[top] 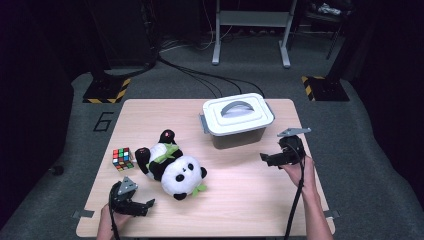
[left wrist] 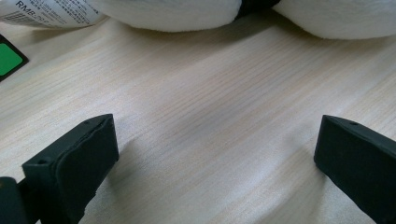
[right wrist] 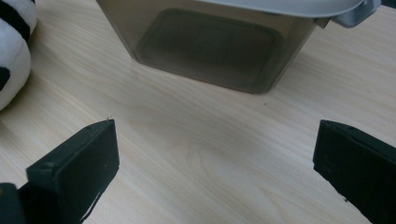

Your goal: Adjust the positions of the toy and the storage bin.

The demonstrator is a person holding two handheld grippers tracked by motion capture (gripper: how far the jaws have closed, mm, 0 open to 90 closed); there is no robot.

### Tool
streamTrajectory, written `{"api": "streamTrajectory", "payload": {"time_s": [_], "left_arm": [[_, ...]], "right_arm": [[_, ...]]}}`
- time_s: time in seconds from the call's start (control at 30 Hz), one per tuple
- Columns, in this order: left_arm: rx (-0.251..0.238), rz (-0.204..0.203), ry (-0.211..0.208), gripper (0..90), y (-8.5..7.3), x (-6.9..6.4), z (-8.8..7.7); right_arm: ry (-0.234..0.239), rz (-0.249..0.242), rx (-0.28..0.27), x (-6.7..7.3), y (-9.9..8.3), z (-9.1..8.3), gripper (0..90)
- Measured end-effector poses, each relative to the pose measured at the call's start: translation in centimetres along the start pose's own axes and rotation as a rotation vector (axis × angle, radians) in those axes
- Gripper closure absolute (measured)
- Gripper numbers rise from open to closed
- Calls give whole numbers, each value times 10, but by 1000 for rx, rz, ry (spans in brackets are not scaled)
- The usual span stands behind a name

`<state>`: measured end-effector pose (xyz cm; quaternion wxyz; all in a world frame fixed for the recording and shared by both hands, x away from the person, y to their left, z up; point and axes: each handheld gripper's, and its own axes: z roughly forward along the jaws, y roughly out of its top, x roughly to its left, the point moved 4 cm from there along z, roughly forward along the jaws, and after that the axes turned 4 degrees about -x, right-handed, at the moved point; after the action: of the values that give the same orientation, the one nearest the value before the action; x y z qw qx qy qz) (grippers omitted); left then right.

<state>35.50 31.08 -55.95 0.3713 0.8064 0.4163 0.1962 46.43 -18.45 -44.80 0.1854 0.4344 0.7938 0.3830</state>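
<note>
A plush panda (top: 172, 167) lies on its back in the middle of the wooden table (top: 240, 200). Its white fur (left wrist: 187, 11) fills the top of the left gripper view, and a white and black part (right wrist: 11, 51) is at the left edge of the right gripper view. A Rubik's cube (top: 122, 158) sits left of the panda. A grey lidded box (top: 237, 120) with a handle stands at the back; its smoky wall (right wrist: 210, 46) faces my right gripper. My left gripper (top: 142, 206) rests open near the front left. My right gripper (top: 266, 159) is open just in front of the box.
Beyond the table lie grey carpet, black cables (top: 200, 75), a metal stand's legs (top: 250, 35) and two yellow-black striped bases (top: 107, 90). A printed label (left wrist: 51, 11) and the cube's green corner (left wrist: 9, 60) are at the upper left of the left gripper view.
</note>
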Motion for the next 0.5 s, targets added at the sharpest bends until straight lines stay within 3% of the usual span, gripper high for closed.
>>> {"api": "streamTrajectory", "payload": {"time_s": [0.5], "left_arm": [[0,0,0,0,0,0,0]], "right_arm": [[-21,7,-3,-14,48,9,0]]}}
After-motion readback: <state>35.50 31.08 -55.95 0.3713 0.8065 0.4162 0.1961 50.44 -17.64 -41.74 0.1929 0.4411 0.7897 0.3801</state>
